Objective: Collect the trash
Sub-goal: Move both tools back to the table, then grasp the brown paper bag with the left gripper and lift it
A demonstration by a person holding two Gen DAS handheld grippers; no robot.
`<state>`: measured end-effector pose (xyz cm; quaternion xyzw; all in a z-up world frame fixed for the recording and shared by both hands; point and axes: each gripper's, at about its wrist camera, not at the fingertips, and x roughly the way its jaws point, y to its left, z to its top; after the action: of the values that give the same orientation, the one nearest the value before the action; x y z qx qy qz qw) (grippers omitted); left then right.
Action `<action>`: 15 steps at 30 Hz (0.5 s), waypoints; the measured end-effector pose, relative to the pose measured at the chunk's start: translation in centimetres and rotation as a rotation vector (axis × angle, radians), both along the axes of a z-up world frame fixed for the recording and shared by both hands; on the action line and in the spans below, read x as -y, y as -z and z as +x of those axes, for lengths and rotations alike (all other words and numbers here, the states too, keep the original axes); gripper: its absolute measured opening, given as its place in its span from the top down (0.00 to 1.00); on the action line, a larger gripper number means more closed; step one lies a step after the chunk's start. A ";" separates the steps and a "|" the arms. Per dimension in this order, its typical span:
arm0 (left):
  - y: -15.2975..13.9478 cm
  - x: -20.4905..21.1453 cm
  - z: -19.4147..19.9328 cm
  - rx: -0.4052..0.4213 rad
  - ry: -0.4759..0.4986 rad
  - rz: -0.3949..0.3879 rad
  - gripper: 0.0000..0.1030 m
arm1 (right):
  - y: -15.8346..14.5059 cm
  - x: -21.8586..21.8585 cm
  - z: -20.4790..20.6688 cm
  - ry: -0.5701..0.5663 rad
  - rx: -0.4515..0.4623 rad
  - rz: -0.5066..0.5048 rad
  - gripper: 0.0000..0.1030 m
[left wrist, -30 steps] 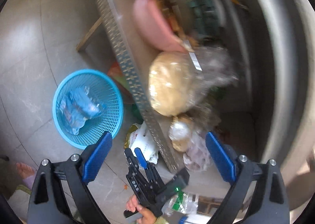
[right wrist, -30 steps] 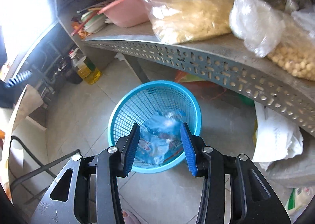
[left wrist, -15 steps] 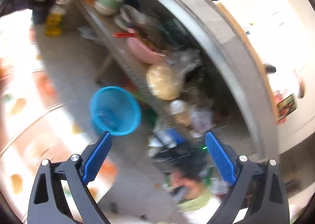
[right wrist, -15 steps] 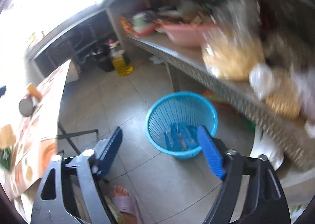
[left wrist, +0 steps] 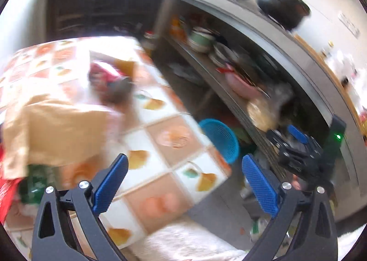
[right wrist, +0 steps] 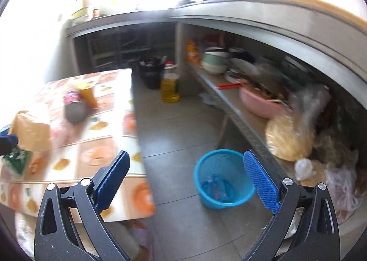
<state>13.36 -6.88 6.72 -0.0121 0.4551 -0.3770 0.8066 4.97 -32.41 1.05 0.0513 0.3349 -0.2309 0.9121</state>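
My left gripper (left wrist: 184,179) is spread wide with nothing between its blue pads (left wrist: 110,183), hanging over the corner of a table (left wrist: 160,137) covered in a tiled fruit-print cloth. On that cloth, toward my left, lie a tan paper bag (left wrist: 55,130), a can on its side (left wrist: 107,82) (too blurred here to read) and a green wrapper (left wrist: 34,183) at the near edge. My right gripper (right wrist: 187,178) is just as wide and empty, held above the grey tile floor (right wrist: 174,127). Below it stands the blue mesh wastebasket (right wrist: 221,180), on the floor beside the metal shelf (right wrist: 243,118), with crumpled blue plastic (right wrist: 215,186) lying in its bottom. The shelf carries a pink basin (right wrist: 259,105), stacked bowls (right wrist: 214,61) and bags of grain (right wrist: 289,139). A bottle of yellow oil (right wrist: 169,86) stands on the floor farther back.
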 end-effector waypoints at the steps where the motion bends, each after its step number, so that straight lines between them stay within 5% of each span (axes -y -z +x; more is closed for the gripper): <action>1: 0.0 -1.1 0.3 -0.002 -0.019 -0.006 0.06 | -0.3 -0.7 0.4 -0.013 -0.005 -0.005 0.07; 6: -0.2 -5.1 1.3 0.004 -0.105 -0.013 0.06 | -2.2 -3.8 1.9 -0.057 0.017 -0.025 0.07; 15: -0.8 -11.4 0.3 0.131 -0.207 -0.049 0.06 | -3.8 -6.3 2.6 -0.265 0.156 0.101 0.07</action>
<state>13.64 4.48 7.57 -0.0541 0.3883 -0.3028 0.8687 7.55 -26.13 4.86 0.0704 0.2781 -0.0870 0.9540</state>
